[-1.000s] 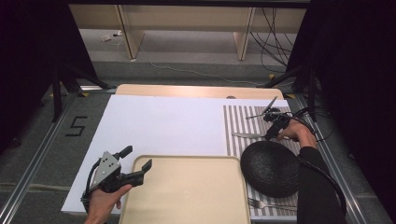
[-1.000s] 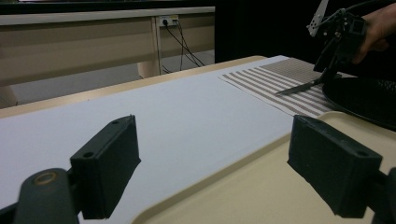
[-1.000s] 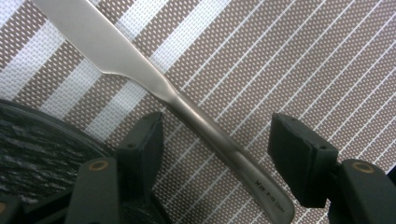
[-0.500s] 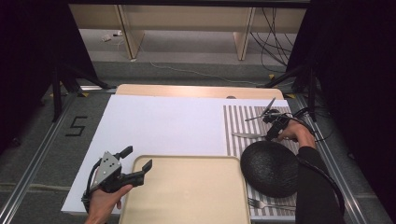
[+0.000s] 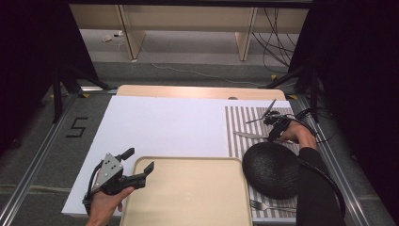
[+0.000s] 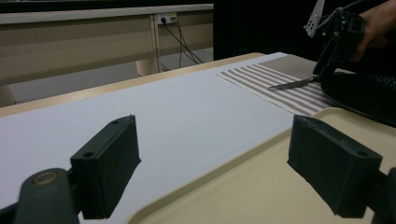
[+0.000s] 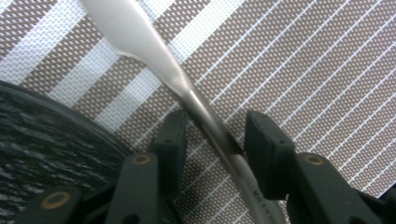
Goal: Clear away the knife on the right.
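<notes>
Two grippers in frame: right gripper (image 7: pixel 212 133) fingers had just been closing around the knife (image 7: pixel 187 95), just beside the black plate (image 5: pixel 271 170); left gripper (image 5: pixel 134 165) fingers wide open, empty.

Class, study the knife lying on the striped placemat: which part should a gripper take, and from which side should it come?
Grip the knife at its narrow handle neck, coming from above: it lies flat on the placemat, and the right gripper, whose jaws have just been closing, already straddles it there.
</notes>
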The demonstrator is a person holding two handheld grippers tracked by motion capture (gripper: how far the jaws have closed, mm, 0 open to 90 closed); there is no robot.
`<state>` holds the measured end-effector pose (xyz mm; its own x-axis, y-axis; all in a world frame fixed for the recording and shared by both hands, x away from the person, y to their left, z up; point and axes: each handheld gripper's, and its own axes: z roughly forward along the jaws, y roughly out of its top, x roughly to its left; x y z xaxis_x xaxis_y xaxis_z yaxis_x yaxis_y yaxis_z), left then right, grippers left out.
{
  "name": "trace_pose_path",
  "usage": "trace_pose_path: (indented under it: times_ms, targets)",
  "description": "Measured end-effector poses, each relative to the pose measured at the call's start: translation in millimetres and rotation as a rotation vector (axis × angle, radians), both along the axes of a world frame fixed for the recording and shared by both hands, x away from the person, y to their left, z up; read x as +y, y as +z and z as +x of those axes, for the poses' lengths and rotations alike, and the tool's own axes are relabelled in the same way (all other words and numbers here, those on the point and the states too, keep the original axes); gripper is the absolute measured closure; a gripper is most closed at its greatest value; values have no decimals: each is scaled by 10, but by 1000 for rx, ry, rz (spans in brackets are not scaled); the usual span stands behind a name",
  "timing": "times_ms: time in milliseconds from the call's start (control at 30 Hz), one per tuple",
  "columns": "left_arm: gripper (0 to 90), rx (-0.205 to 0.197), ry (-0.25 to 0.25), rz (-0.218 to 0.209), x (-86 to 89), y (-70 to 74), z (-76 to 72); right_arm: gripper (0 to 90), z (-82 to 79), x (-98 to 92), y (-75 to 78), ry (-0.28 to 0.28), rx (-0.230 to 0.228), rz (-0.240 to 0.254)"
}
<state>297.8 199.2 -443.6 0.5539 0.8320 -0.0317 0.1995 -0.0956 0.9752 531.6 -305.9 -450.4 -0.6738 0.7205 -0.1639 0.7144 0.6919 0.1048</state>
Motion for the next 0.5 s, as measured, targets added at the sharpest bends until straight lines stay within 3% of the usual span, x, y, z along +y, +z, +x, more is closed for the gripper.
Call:
trace_pose_path:
  times_ms: [167, 267, 300, 400, 500]
  targets:
    - [162, -5, -1, -6, -6, -4, 4, 690, -12, 14, 6, 29, 14, -1]
    - [162, -7, -1, 0, -6, -4, 2, 747, -10, 24, 4, 80, 17, -7]
    - [162, -7, -1, 0, -5, -4, 2, 763, -18, 47, 11, 66, 32, -12]
    - [162, -6, -1, -3, -5, -5, 4, 794, -11, 60, 15, 125, 46, -32]
    - [162, -5, 0, -1, -1, -5, 5, 799, -9, 73, 5, 159, 28, -48]
